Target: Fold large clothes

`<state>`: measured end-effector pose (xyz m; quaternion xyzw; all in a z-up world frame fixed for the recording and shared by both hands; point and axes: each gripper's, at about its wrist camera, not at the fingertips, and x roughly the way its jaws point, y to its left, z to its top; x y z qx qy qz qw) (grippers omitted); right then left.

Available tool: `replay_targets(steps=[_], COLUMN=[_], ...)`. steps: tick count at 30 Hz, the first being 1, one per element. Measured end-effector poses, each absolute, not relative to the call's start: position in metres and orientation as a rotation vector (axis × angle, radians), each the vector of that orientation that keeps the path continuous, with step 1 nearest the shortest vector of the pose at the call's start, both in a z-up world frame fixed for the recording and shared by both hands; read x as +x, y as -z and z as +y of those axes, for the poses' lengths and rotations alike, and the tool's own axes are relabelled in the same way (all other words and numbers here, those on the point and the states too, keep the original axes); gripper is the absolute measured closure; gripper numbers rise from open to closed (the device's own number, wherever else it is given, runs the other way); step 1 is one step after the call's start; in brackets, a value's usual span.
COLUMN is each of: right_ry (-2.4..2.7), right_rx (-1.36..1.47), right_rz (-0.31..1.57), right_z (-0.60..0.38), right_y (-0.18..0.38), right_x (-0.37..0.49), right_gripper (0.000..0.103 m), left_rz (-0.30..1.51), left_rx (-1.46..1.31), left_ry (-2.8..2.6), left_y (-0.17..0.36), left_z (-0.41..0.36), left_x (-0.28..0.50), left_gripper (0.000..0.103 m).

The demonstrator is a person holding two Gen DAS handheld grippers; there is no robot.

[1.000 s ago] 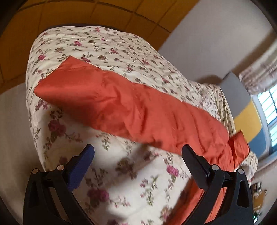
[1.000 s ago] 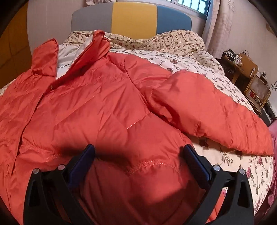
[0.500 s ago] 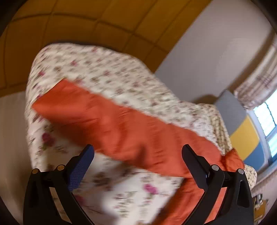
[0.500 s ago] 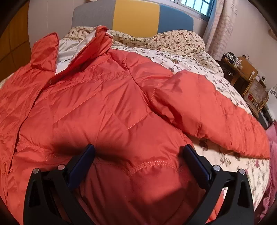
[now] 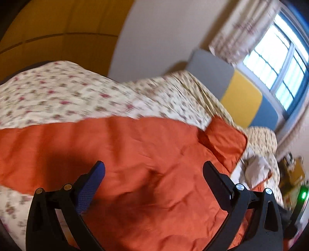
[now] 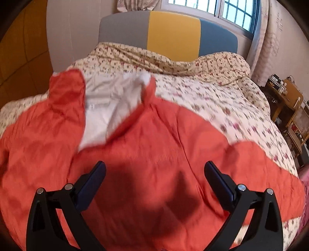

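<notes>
An orange padded jacket [image 6: 154,154] lies spread open on the floral bedspread [image 6: 222,100], its white lining [image 6: 108,108] showing at the collar. One sleeve runs off to the right [image 6: 270,170]. In the left wrist view the jacket [image 5: 135,158] stretches across the bed, its other sleeve reaching to the left edge. My right gripper [image 6: 154,171] hovers open just above the jacket's chest with nothing between its fingers. Also empty, my left gripper [image 5: 153,171] stands open over the jacket near the sleeve's root. Both views are motion-blurred.
A grey, yellow and blue headboard [image 6: 170,32] stands at the far end under a window [image 6: 231,9]. Wooden shelves and a chair [image 6: 289,108] crowd the bed's right side. A yellow panelled wall [image 5: 48,29] lies on the left.
Both grippers have moved forward over the jacket toward the headboard. The left view has swung from the sleeve's end onto the jacket's body. Both grippers stay open.
</notes>
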<state>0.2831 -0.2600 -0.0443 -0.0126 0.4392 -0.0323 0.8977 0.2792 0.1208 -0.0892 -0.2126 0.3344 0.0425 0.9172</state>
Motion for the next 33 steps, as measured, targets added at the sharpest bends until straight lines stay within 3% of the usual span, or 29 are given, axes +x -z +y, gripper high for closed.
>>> replay_targets(steps=[5,9,15,24,30,31,33], right_ry=[0.068,0.174,0.219,0.234,0.236,0.235,0.233], right_rx=[0.039,0.026,0.175,0.095,0.098,0.099,0.103], right_rz=[0.837,0.953,1.042,0.963,0.944,0.942,0.938], right_z=[-0.26,-0.279,-0.324,-0.312,-0.312,-0.312,-0.311], right_y=[0.031,0.055,0.103,0.11,0.113,0.113,0.114], right_x=[0.331,0.361,0.346,0.337,0.337,0.337,0.335], right_gripper=[0.002,0.002,0.002,0.002,0.002,0.002,0.002], left_rz=[0.751,0.779,0.754,0.741,0.85,0.874,0.933], left_rx=[-0.377,-0.363,-0.347,-0.401,-0.42,-0.423,-0.433], left_ry=[-0.029,0.005,0.033,0.087,0.028,0.026,0.041], left_y=[0.109,0.113,0.09,0.044,0.057,0.064,0.079], left_z=[0.084,0.067,0.049,0.004,-0.016,-0.017,-0.014], left_x=[0.302,0.31,0.343,0.431,0.49,0.495,0.501], left_gripper=[0.003,0.003,0.003,0.003,0.003,0.005,0.033])
